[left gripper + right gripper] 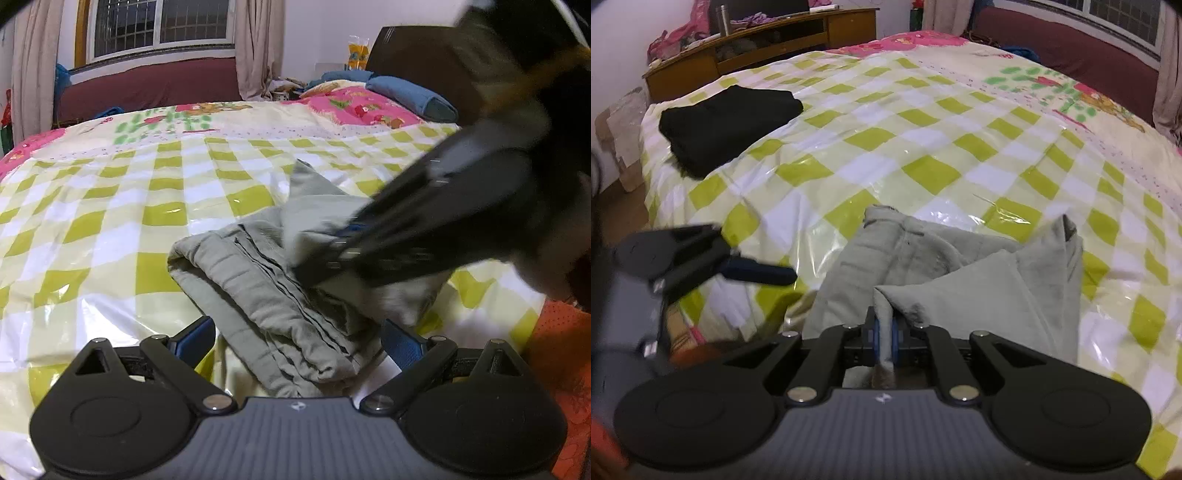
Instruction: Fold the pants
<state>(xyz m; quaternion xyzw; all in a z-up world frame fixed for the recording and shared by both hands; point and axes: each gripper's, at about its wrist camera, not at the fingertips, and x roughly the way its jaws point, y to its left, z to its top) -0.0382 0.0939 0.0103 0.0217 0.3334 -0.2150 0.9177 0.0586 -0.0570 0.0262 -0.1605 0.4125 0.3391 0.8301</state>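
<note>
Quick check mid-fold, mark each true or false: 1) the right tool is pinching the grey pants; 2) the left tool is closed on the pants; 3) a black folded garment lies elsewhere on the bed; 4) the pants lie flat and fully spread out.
1) True: the right tool is shut on a fold of the grey pants.
2) False: the left tool is open, its fingers either side of the bunched cloth.
3) True: the black garment lies apart, near the bed's far corner.
4) False: they are bunched in folds.
</note>
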